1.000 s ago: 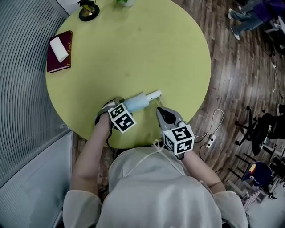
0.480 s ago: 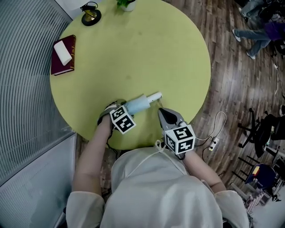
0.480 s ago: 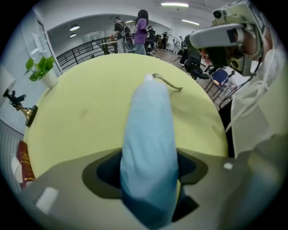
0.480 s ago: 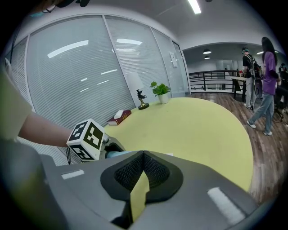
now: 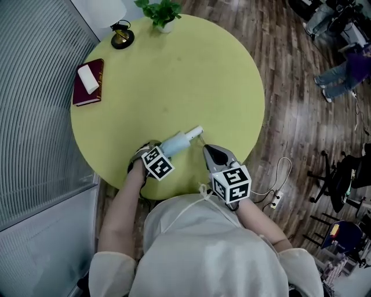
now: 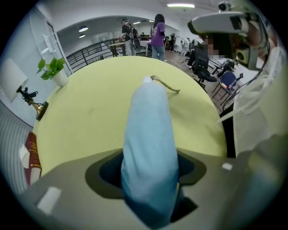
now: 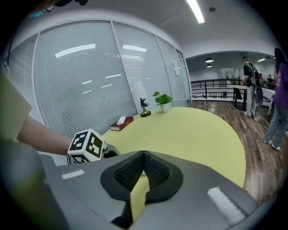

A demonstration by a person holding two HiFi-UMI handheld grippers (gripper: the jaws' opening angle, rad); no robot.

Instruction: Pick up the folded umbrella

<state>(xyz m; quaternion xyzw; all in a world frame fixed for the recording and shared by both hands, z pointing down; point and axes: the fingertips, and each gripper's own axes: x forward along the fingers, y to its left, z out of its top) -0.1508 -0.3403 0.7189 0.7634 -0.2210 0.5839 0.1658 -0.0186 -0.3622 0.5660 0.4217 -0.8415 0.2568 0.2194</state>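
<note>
The folded umbrella [image 5: 178, 141], pale blue with a white handle end, lies on the round yellow-green table [image 5: 191, 75] near its front edge. My left gripper [image 5: 162, 152] points steeply down over the umbrella's near end. In the left gripper view the umbrella [image 6: 148, 143] fills the gap between the left gripper's [image 6: 150, 179] jaws, which are closing around it; dark pad still shows on either side. My right gripper [image 5: 210, 151] hovers just right of the umbrella, shut and empty. In the right gripper view its [image 7: 143, 168] pads meet.
A dark red book [image 5: 84, 94] with a white block on it lies at the table's far left. A small brass stand [image 5: 122, 36] and a potted plant [image 5: 162, 11] sit at the far edge. Wooden floor with a power strip [image 5: 274, 185] lies to the right.
The head view has tilted, so the plant and far edge now show. The umbrella and both grippers keep almost the same places on the table.
</note>
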